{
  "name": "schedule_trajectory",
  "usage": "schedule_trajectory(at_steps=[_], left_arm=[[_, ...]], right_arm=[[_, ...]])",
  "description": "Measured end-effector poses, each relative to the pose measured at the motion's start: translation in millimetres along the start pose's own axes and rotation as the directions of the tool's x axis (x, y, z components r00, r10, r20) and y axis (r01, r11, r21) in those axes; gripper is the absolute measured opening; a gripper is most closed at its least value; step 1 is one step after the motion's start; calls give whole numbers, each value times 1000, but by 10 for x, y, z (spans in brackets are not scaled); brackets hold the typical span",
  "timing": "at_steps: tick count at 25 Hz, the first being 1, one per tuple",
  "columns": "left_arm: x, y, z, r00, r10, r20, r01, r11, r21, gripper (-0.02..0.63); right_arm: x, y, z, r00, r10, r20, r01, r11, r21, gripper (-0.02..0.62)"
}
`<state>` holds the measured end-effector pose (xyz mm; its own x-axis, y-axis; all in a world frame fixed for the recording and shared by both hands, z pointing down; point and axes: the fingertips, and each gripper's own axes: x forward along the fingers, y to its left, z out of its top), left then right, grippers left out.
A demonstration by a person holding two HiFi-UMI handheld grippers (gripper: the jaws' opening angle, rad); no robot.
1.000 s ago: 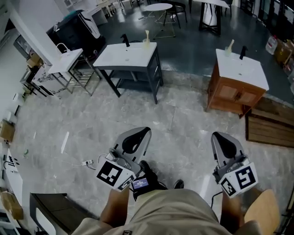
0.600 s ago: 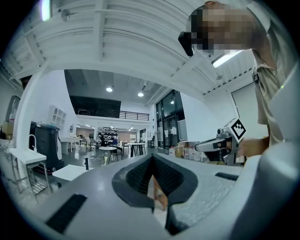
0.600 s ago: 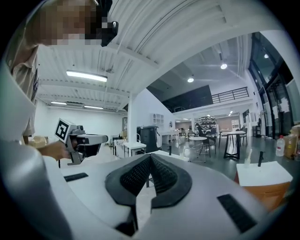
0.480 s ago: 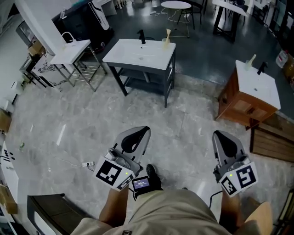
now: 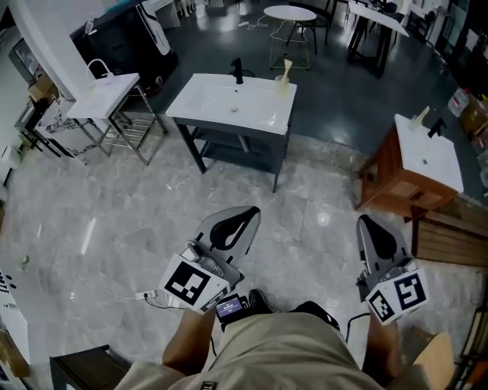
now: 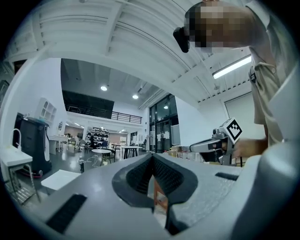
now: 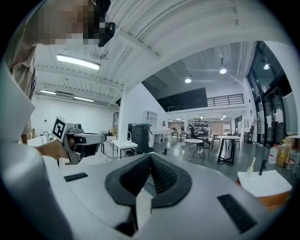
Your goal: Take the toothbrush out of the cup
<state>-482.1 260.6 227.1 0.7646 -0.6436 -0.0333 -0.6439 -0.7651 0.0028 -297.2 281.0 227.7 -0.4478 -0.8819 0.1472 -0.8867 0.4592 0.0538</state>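
A pale cup [image 5: 283,84] with a toothbrush [image 5: 287,68] upright in it stands at the back right corner of a white sink vanity [image 5: 229,107], beside a black tap [image 5: 238,70]. A second cup with a toothbrush [image 5: 421,116] [image 7: 251,166] sits on a wooden vanity [image 5: 404,175]. Both grippers are held low over the floor, far short of either vanity. My left gripper [image 5: 245,214] [image 6: 152,155] is shut and empty. My right gripper [image 5: 367,224] [image 7: 150,155] also looks shut with nothing between its pads.
A small white basin on a metal frame [image 5: 103,95] stands at the left. A round table [image 5: 288,13] and chairs are behind the vanities. A cable with a plug strip [image 5: 145,295] lies on the marble floor at the left, and wooden boards [image 5: 450,236] at the right.
The view has advanced across the floor: the white vanity and the wooden vanity sit lower and nearer in the picture. Both grippers travelled along with it and stayed shut.
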Motion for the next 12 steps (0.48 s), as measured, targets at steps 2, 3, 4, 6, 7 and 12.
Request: schedule_trajectory(at_steps=[2, 3, 4, 6, 7, 12], left_arm=[[60, 157, -20, 1000, -12, 5, 12, 1000, -13, 6], [99, 222, -34, 1000, -19, 5, 19, 1000, -17, 8], [141, 282, -50, 1000, -27, 3, 27, 999, -21, 6], [230, 403, -85, 999, -36, -4, 35, 999, -28, 8], [279, 464, -104, 999, -38, -8, 37, 999, -31, 6], [618, 734, -247, 998, -38, -40, 37, 999, -31, 7]], right_arm=[[133, -17, 15, 1000, -17, -12, 17, 1000, -5, 5], [189, -44, 17, 999, -27, -18, 27, 1000, -5, 5], [243, -76, 15, 999, -37, -23, 37, 999, -4, 5], [356, -151, 1, 998, -51, -33, 51, 999, 0, 5], [418, -194, -9, 998, -56, -37, 56, 998, 4, 5], [767, -503, -83, 998, -60, -34, 61, 998, 24, 5]])
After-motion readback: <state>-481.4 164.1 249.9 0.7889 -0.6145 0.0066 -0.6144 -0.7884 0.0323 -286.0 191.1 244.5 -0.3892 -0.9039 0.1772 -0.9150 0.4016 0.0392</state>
